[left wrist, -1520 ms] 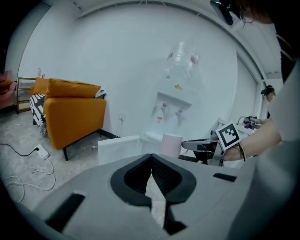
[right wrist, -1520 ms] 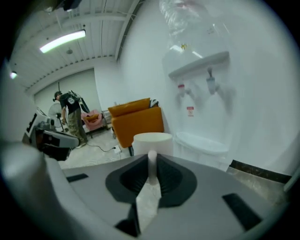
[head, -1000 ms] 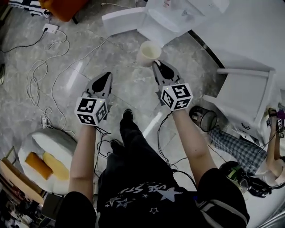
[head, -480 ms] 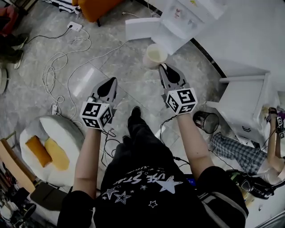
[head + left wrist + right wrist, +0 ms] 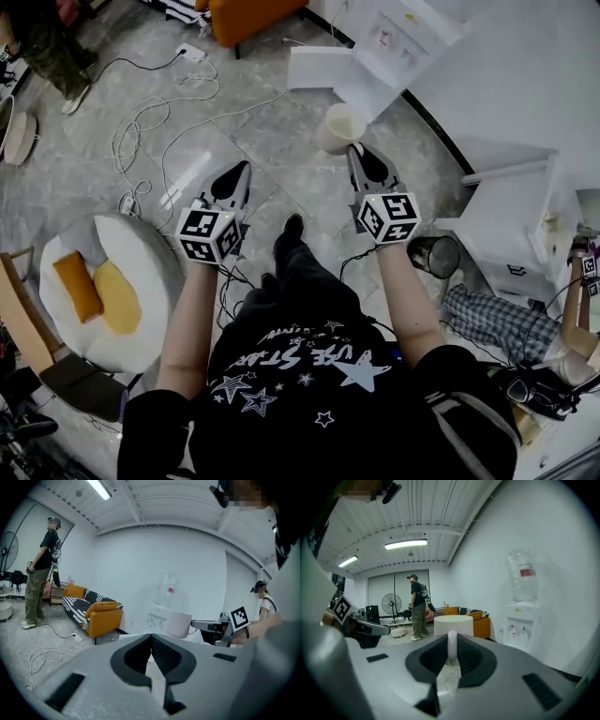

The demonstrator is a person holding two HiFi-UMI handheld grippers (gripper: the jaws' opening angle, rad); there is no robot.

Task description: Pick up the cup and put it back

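A white cup (image 5: 339, 128) hangs in the air above the grey floor, held by its handle. My right gripper (image 5: 354, 150) is shut on that handle; in the right gripper view the handle (image 5: 452, 645) stands upright between the jaws, with the cup body (image 5: 453, 624) just beyond the right gripper (image 5: 452, 641). My left gripper (image 5: 244, 167) is to the left at about the same height, shut with nothing in it. In the left gripper view its tips (image 5: 151, 636) meet, and the cup (image 5: 178, 624) shows to the right.
A water dispenser (image 5: 394, 37) stands against the white wall ahead, with an orange sofa (image 5: 248, 14) to its left. Cables (image 5: 150, 131) trail over the floor. A round cushion (image 5: 103, 291) lies left, and a white cabinet (image 5: 511, 225) and a bin (image 5: 434, 255) right. A person (image 5: 42, 573) stands far left.
The head view has swung, bringing the sofa and the cushion further into the picture. Both grippers keep their pose side by side, and the cup stays in the right one.
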